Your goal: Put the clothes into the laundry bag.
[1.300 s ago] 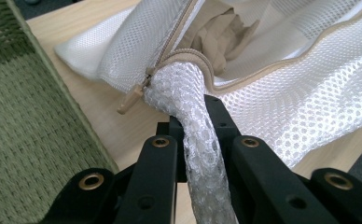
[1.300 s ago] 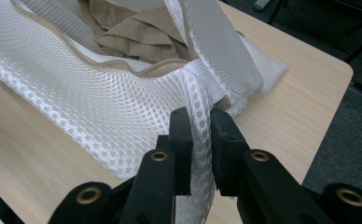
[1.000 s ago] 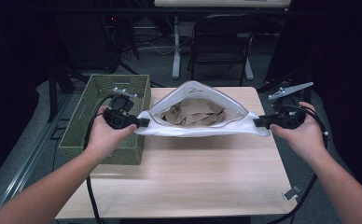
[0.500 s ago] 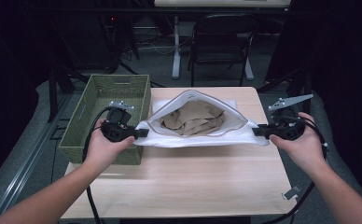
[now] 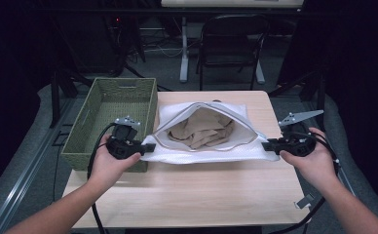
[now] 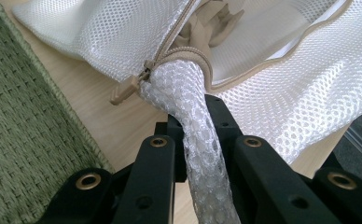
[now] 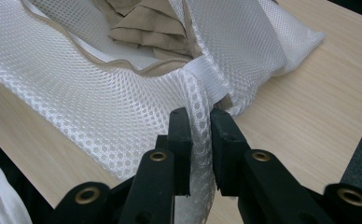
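the mesh bag [image 5: 204, 146] stretched lengthwise between the two, left gripper [image 5: 139, 146] and right gripper [image 5: 270, 145] each clamped on an end, mouth facing away.

The right claw [image 7: 200, 140] rises from the bottom edge, its two black jaws pinched on a bunched corner of a white mesh bag [image 7: 100, 100]. The bag spreads away over the pale wooden counter [image 7: 309, 107], its tan-edged mouth gaping. Folded tan cloth [image 7: 146, 28] lies inside the opening, just beyond the pinched corner.
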`<state>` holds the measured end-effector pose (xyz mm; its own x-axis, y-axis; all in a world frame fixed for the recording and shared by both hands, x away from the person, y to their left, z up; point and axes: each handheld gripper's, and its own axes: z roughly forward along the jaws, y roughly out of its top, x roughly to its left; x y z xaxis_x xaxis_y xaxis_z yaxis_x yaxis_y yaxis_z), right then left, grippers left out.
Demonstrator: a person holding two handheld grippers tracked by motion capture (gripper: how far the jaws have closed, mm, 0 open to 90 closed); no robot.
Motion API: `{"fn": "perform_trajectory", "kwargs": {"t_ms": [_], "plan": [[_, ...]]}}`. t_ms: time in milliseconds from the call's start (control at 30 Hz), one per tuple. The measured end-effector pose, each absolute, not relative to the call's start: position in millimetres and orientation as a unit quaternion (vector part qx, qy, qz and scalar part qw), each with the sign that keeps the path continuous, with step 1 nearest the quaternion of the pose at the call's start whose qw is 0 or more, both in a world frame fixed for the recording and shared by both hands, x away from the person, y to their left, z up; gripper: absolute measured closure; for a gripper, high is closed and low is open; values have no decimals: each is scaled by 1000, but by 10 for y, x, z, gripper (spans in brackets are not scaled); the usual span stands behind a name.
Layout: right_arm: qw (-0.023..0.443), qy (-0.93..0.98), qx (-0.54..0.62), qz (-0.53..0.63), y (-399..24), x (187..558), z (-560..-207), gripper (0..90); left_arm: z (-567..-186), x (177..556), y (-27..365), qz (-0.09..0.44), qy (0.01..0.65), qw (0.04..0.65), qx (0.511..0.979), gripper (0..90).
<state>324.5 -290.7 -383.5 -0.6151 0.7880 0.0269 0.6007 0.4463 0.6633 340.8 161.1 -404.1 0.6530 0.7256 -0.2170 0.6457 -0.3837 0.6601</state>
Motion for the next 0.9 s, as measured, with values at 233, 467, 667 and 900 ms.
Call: {"fn": "perform_trajectory", "kwargs": {"t_ms": [233,467,667,900], "plan": [[142,842,411,321,-2879,3213,-3881,793,-4119,3380,1633,55,410,371,831,824],[139,845,408,318,-2864,3194,-3932,790,-4209,3353,1656,53,413,374,829,822],[132,848,407,313,-2848,3177,-4012,790,-4345,3302,1671,53,415,376,827,820],[124,845,412,318,-2866,3164,-4127,789,-4454,3247,1680,44,415,378,826,819]]}}
